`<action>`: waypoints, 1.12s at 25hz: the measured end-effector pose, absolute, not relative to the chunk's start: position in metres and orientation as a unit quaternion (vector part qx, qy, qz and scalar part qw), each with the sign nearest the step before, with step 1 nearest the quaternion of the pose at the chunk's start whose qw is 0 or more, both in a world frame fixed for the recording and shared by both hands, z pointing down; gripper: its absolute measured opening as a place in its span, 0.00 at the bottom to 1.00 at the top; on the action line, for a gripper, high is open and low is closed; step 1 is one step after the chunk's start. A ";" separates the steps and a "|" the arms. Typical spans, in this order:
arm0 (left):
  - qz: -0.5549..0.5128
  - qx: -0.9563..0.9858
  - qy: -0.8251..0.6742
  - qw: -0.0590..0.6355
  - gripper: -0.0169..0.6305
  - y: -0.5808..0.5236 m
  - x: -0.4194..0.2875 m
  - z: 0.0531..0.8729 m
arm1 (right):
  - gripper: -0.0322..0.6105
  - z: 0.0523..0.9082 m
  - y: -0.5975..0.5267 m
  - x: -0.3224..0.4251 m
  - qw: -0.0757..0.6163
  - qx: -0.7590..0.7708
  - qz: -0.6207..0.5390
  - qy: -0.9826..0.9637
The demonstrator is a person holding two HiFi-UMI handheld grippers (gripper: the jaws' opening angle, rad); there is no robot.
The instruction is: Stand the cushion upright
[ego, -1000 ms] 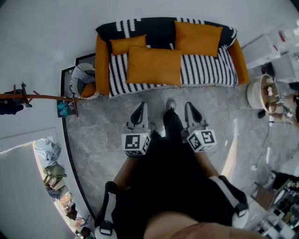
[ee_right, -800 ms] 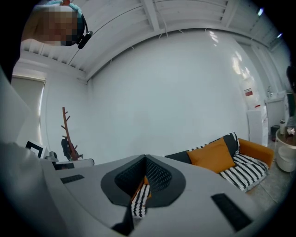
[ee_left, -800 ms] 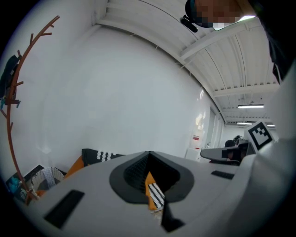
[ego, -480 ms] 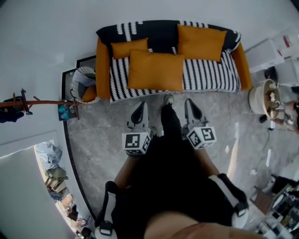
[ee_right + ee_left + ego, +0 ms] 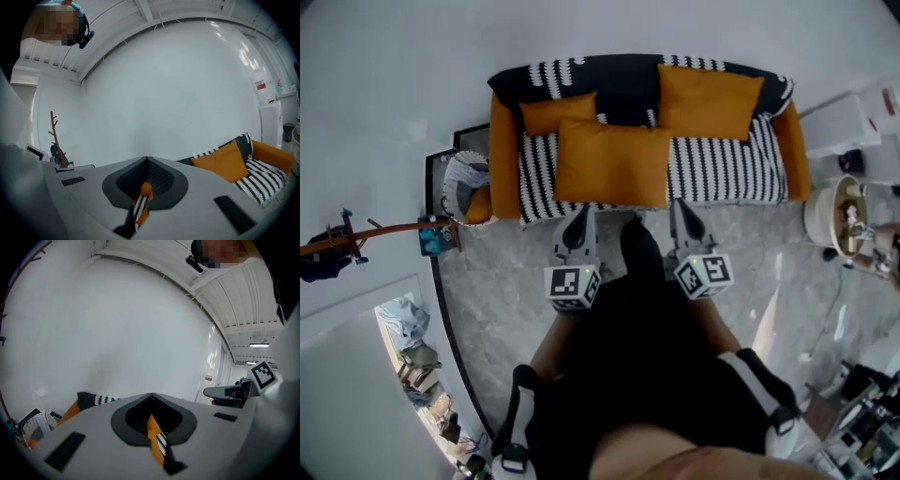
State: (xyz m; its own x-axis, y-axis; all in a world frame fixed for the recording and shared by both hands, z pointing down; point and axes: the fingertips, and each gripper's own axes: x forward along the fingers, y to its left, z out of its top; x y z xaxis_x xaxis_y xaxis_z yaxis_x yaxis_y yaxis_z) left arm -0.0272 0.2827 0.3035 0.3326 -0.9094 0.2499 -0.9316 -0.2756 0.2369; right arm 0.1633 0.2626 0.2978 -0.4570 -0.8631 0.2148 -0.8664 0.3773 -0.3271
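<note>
Both closed and empty, left gripper [image 5: 579,219] and right gripper [image 5: 681,212] are hovering before the sofa [image 5: 724,171]. Its large cushion [image 5: 609,161] is lying flat.

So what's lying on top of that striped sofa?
Three orange cushions: a big cushion seemingly flat on the sofa seat, a small cushion behind it and a third cushion at the right, both against the backrest. The big cushion hides the seat beneath it.

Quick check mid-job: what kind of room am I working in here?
Probably a living-room corner, perhaps a staged one: a striped sofa with orange cushions against a white wall, a coat stand beside it, and clutter at the edges.
</note>
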 end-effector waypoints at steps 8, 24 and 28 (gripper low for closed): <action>0.045 0.773 -0.601 0.199 0.02 0.181 -0.008 0.321 | 0.04 0.322 0.171 0.186 0.034 0.496 0.232 -0.836; 0.083 0.740 -0.632 0.213 0.02 0.056 -0.012 0.342 | 0.04 0.365 0.037 0.209 0.067 0.487 0.256 -0.832; 0.089 0.739 -0.631 0.218 0.02 0.036 -0.030 0.351 | 0.04 0.381 0.015 0.204 0.081 0.496 0.259 -0.824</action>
State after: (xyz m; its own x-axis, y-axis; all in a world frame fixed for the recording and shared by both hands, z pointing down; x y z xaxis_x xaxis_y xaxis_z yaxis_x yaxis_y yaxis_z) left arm -0.0296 0.0359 0.3515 0.1881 -0.8938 0.4072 -0.9717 -0.1090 0.2095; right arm 0.2036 0.0151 0.3810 -0.4940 -0.7762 0.3917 -0.8607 0.3728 -0.3467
